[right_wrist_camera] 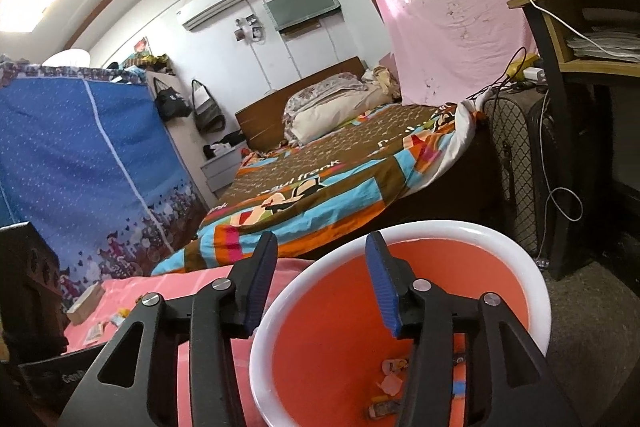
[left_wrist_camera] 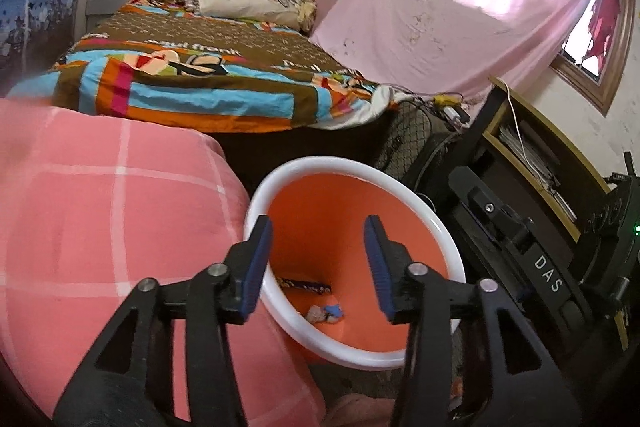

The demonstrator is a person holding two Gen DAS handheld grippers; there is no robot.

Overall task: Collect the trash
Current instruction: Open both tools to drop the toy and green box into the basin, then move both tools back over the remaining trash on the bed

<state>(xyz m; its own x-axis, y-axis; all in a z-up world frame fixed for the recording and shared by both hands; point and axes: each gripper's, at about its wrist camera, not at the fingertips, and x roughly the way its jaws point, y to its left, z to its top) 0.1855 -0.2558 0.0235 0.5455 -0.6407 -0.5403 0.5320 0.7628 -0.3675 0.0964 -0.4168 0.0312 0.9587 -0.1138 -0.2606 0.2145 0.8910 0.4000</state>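
Observation:
An orange bin with a white rim (left_wrist_camera: 320, 161) stands on the floor beside a pink checked cover. At its bottom lie a dark purple wrapper (left_wrist_camera: 306, 285) and small white and blue scraps (left_wrist_camera: 328, 313). My left gripper (left_wrist_camera: 318, 227) hangs open over the bin's mouth with nothing between its blue pads. The right wrist view shows the same bin rim (right_wrist_camera: 440, 227) with several scraps (right_wrist_camera: 390, 383) inside. My right gripper (right_wrist_camera: 322, 243) is open and empty, its left finger over the pink cover and its right finger over the bin. The right gripper's black body (left_wrist_camera: 520, 247) shows in the left view.
A pink checked cover (left_wrist_camera: 100, 227) lies left of the bin, with a small wooden box (right_wrist_camera: 86, 301) and paper scraps (right_wrist_camera: 96, 331) on it. Behind is a bed with a colourful quilt (left_wrist_camera: 208, 83). A dark suitcase (right_wrist_camera: 516, 163) and a desk (right_wrist_camera: 560, 67) stand to the right, a blue wardrobe (right_wrist_camera: 80, 147) to the left.

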